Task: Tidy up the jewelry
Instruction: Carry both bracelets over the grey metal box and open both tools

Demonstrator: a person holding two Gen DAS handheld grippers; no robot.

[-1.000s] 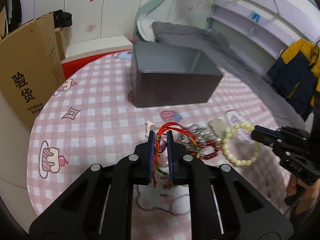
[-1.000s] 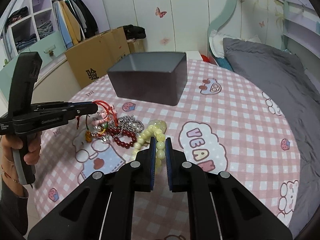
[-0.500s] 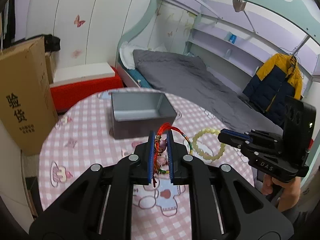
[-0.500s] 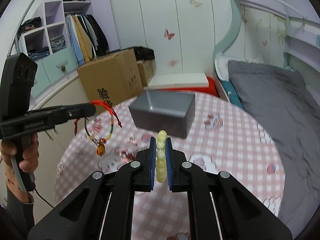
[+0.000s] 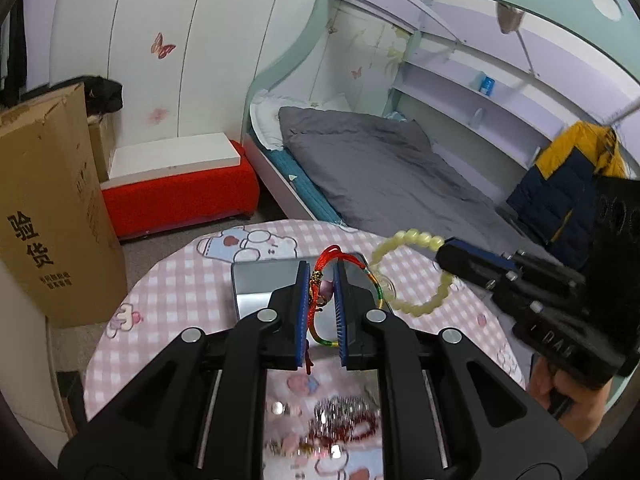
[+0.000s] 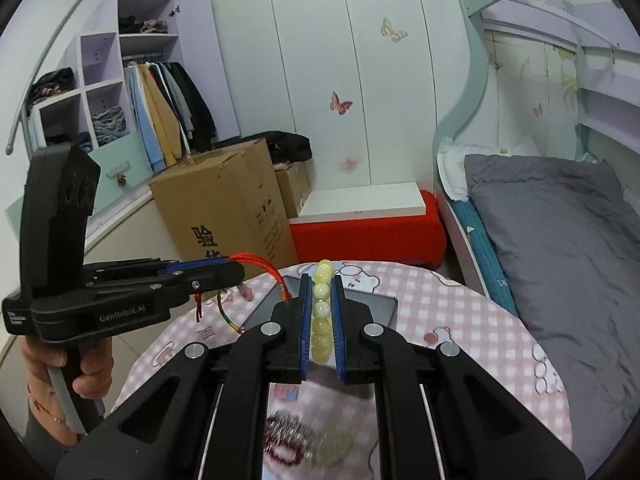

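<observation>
My left gripper is shut on a red and multicolour cord bracelet, held in the air above the open grey box. My right gripper is shut on a pale yellow bead bracelet, also up over the grey box. In the left wrist view the right gripper comes in from the right with the bead bracelet hanging as a ring. In the right wrist view the left gripper carries the cord bracelet from the left.
A blurred heap of silver chain and red beads lies on the round pink checked table below the grippers. Beyond the table stand a cardboard box, a red bench and a bed with a grey cover.
Both grippers have lifted off the table, each with its bracelet, and moved forward over the grey box. The other jewelry stayed on the cloth.
</observation>
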